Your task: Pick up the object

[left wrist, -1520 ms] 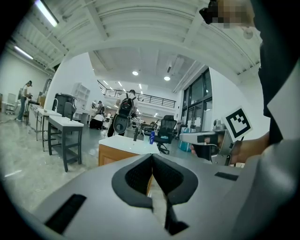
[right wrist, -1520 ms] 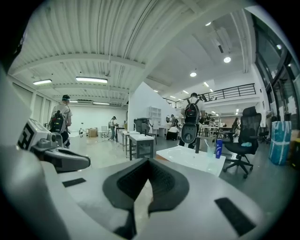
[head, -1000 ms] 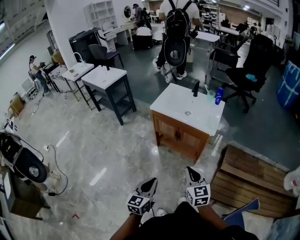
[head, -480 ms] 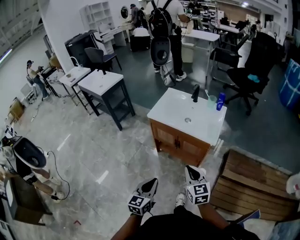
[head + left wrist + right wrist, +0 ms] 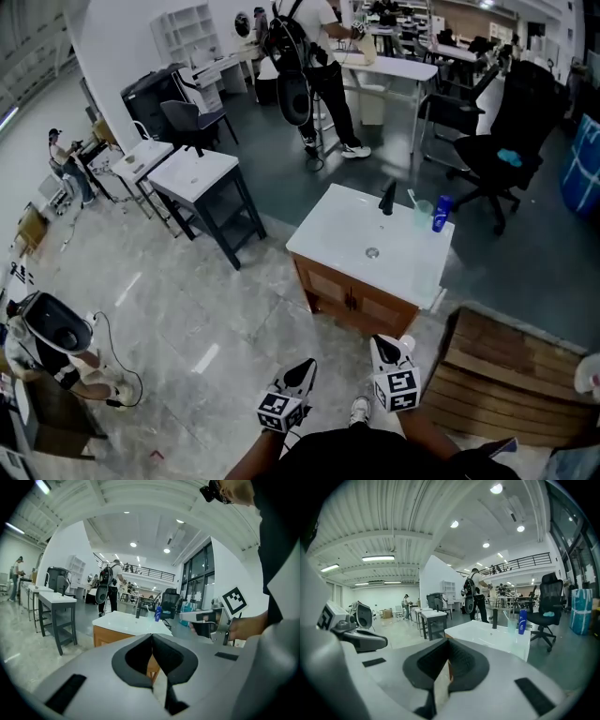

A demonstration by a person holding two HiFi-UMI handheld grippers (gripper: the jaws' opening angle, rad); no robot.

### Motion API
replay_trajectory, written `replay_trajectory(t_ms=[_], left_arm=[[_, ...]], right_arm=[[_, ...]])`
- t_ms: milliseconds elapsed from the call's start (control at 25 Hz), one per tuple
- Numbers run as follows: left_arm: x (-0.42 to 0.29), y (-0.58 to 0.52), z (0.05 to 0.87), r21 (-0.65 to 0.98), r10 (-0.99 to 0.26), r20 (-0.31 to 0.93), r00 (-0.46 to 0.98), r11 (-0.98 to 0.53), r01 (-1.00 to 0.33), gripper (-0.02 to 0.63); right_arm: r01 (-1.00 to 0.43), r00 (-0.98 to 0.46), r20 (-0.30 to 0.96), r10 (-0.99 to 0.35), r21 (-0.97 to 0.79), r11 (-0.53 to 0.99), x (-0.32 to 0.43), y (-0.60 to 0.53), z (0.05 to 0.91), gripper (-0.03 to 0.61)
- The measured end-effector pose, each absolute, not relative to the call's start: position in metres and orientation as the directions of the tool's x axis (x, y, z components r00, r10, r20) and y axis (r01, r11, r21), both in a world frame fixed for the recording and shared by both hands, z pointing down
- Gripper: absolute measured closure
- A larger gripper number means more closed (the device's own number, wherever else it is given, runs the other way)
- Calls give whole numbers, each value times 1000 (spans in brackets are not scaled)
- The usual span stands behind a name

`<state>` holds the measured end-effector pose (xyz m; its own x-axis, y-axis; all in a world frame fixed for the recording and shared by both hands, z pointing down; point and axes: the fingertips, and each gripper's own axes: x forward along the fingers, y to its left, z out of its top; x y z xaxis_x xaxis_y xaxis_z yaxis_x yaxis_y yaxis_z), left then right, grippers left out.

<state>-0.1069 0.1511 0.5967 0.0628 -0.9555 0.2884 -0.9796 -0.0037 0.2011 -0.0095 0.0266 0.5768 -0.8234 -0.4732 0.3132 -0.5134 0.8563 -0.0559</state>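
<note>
Low in front of the person, the left gripper (image 5: 301,367) and right gripper (image 5: 383,345) hung side by side, each with jaws pressed together on nothing. Well ahead, on a white sink top (image 5: 342,236), a clear cup (image 5: 422,215) holding a thin stick stood just beside a blue bottle (image 5: 439,213), near a black tap (image 5: 387,199)

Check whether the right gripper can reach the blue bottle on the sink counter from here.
Probably not yet. The right gripper, shut, sits near the body, with floor between it and the sink counter; the blue bottle stands at its far corner. Nothing blocks the approach.
</note>
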Motion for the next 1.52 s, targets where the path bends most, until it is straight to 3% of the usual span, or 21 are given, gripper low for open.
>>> replay_trajectory(t_ms=[720, 1160, 1520], left_arm=[[-89, 58, 588, 162, -957, 282, 65, -20, -987, 592], [-103, 10, 598, 170, -954, 276, 113, -67, -983, 594], [-144, -46, 581, 133, -945, 264, 195, -165, -977, 594]], right_arm=[[-453, -861, 297, -413, -79, 888, -7, -32, 576, 560], [-540, -815, 300, -496, -83, 837, -1, -86, 585, 560], [-613, -773, 271, -574, -84, 786, -38, -138, 572, 560]])
